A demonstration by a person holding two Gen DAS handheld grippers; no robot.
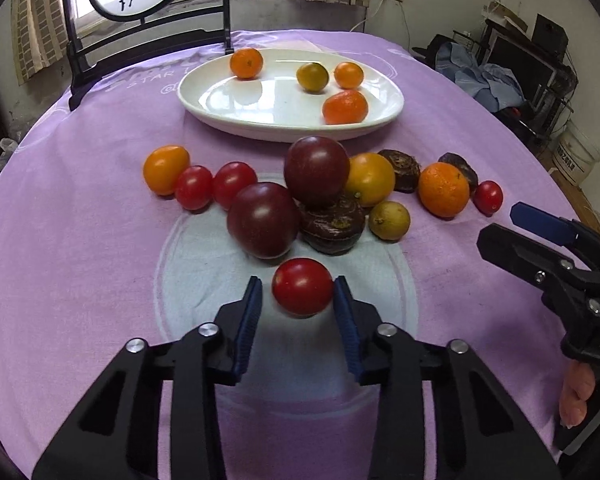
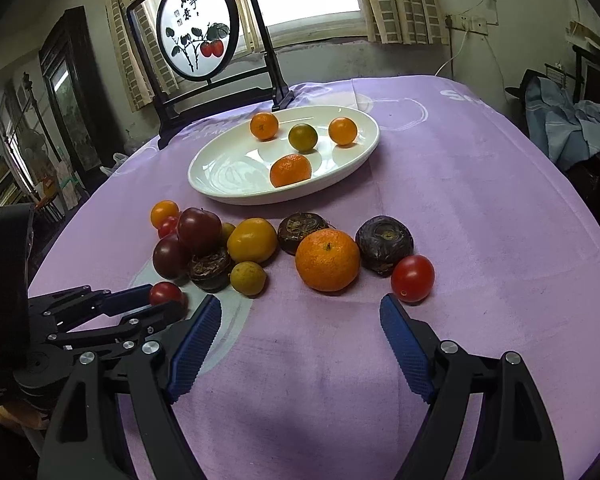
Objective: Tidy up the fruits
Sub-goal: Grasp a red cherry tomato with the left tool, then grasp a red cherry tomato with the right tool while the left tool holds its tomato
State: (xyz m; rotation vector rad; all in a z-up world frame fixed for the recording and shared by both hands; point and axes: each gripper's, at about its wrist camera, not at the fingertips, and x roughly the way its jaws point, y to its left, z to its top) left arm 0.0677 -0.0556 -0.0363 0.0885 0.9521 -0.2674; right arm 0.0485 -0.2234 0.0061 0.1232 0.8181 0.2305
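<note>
The left hand-held gripper [image 1: 298,292] has a small red cherry tomato [image 1: 302,287] between its blue pads; the right pad touches the skin, the left pad stands a little off, so the jaws are apart and not yet clamped. The tomato sits at the near side of the fruit pile in the middle of the table [image 1: 80,240], just in front of two dark purple tomatoes [image 1: 260,220]. The white oval plate [image 1: 220,108] lies beyond the pile toward the far edge, already holding four small citrus fruits.

The right hand-held gripper [image 2: 300,320] hovers with its jaws wide apart, facing a large orange [image 2: 327,260] and another red tomato [image 2: 413,278].

The cherry tomato looks light, smooth and thin-skinned, likely to slip or split. A gentle squeeze across its widest middle seems best.
</note>
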